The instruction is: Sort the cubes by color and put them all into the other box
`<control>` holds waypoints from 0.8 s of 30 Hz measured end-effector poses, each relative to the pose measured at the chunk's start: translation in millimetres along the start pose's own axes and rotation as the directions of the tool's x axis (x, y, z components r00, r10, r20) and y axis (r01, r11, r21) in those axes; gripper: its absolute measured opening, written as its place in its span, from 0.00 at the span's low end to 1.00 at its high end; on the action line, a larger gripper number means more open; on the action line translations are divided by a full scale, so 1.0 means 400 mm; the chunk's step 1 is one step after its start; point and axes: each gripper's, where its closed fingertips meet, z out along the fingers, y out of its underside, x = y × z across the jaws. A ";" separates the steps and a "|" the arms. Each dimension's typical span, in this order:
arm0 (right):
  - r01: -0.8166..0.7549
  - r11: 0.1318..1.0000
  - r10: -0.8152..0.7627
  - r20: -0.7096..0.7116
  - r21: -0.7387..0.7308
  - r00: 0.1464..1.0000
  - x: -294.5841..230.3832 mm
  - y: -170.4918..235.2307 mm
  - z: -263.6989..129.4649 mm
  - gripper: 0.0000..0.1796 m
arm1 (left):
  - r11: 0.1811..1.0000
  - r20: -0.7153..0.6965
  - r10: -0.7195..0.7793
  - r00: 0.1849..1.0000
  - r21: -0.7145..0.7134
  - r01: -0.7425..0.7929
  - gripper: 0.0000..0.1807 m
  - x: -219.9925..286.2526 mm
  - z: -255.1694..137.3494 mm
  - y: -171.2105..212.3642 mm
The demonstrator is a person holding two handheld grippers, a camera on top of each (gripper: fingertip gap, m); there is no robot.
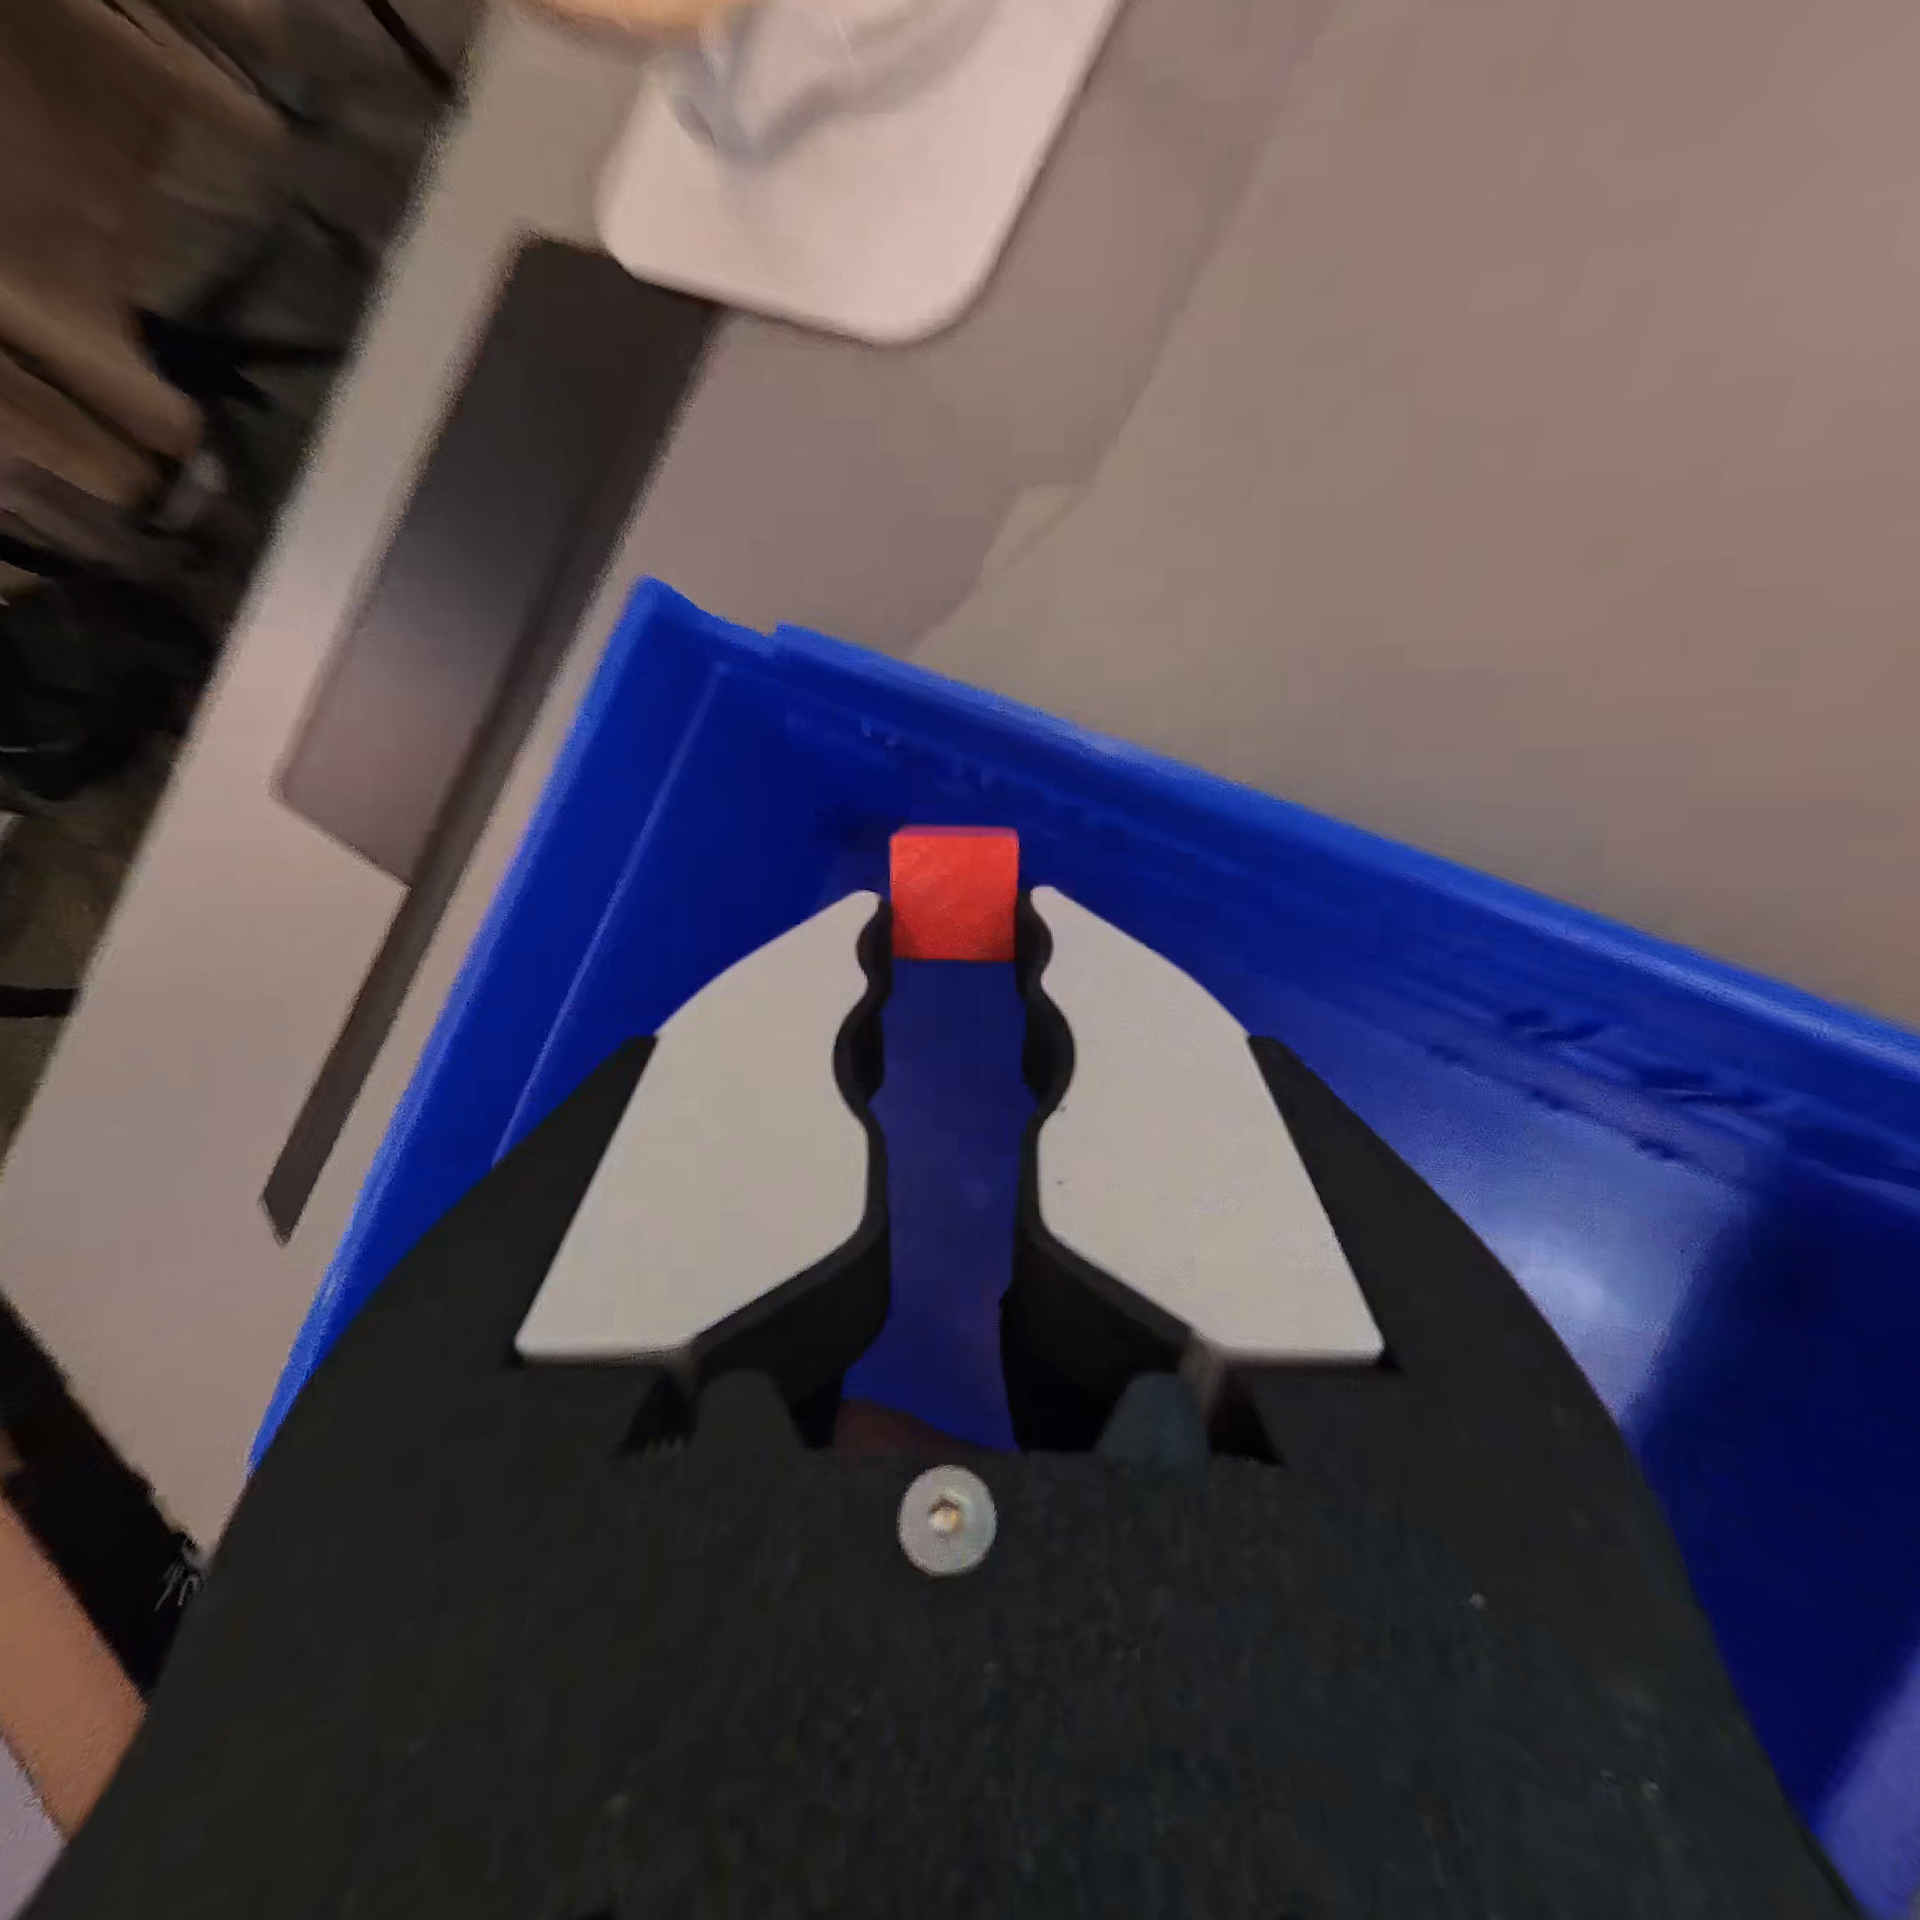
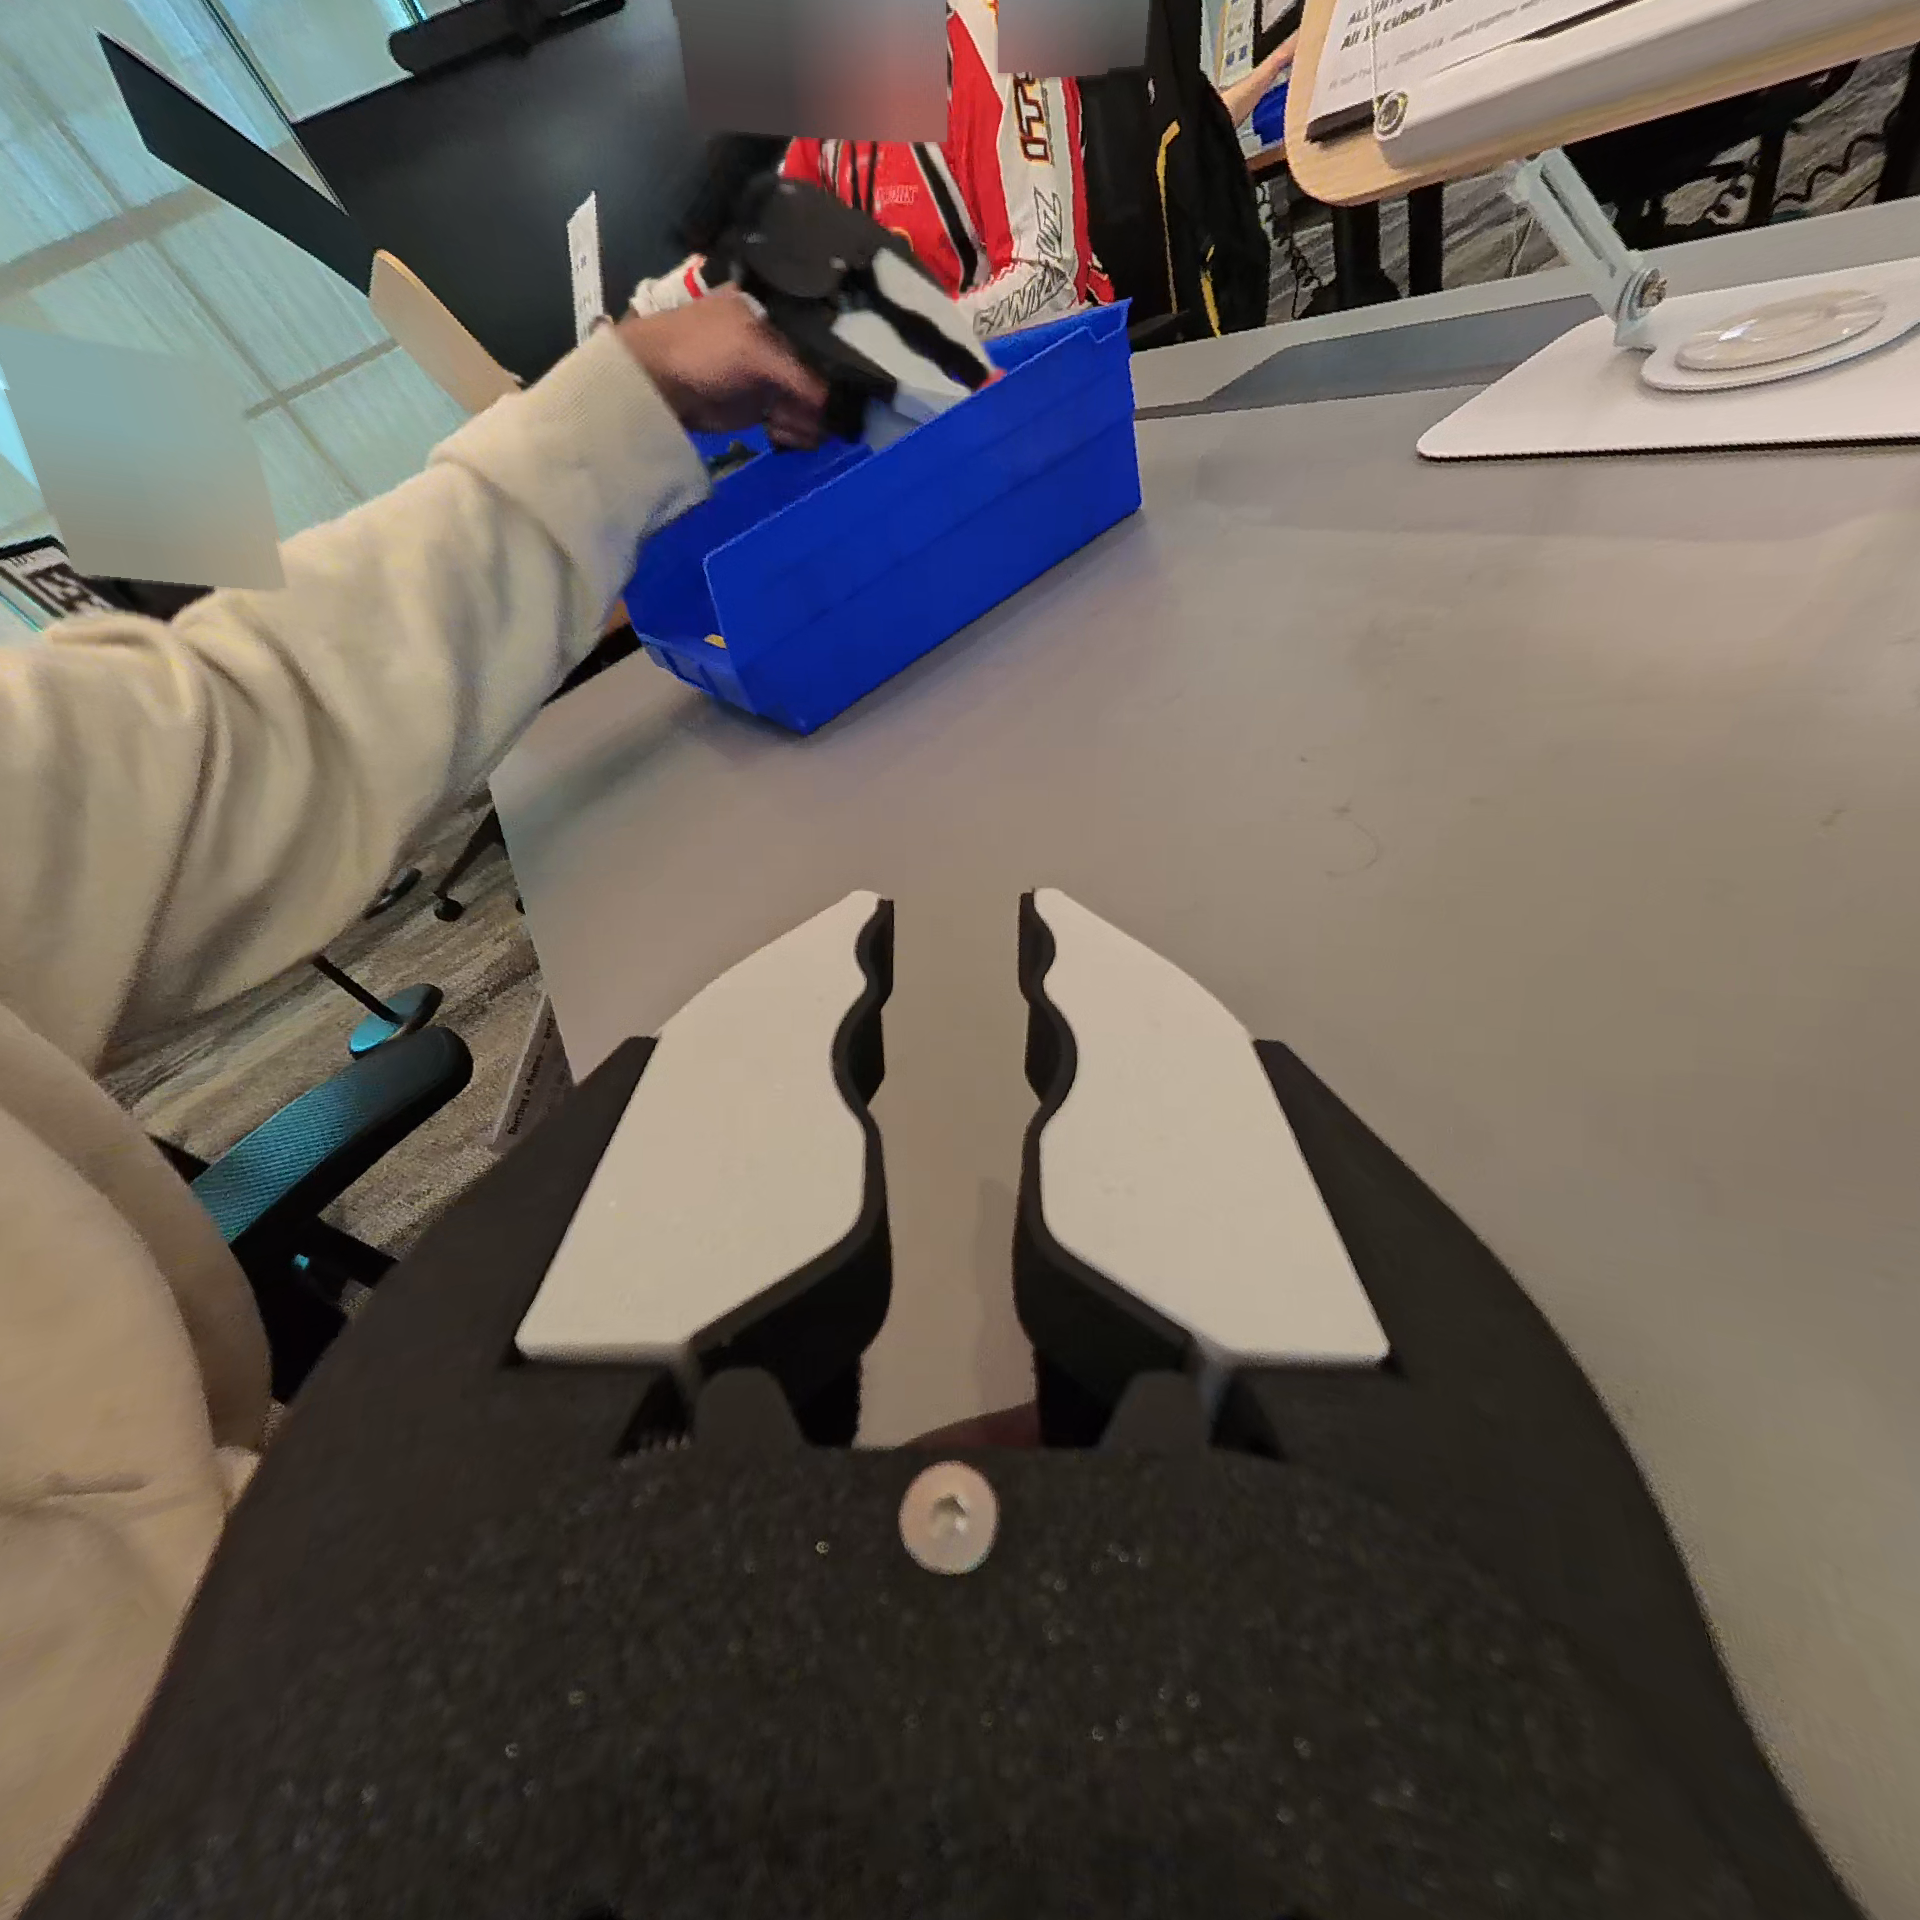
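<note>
The grey tabletop [image 2: 1351,727] carries the blue box [image 2: 914,540]. Above its corner the left tongs [image 1: 954,902] pinch 1 red cube [image 1: 953,894] at the tips by 2 opposite flat faces; it looks light, stiff, perhaps slippery. The right tongs [image 2: 956,909] hover empty, slightly parted.

Left wrist view: heavy motion blur on background; my black-and-grey left gripper [image 1: 954,906] stays sharp. Soft glare patch on glossy blue plastic bin [image 1: 1558,1288]. Right wrist view: even, bright light, sharp focus; daylight from windows upper left. Wide-angle bending at edges; grey matte tabletop [image 2: 1351,748] shows faint shadows.
</note>
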 end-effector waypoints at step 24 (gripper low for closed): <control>-0.646 0.655 0.700 0.637 -0.393 0.322 -0.224 -0.152 0.147 0.33 | 0.685 0.035 0.257 0.966 0.698 -0.208 0.12 0.742 -0.198 -0.459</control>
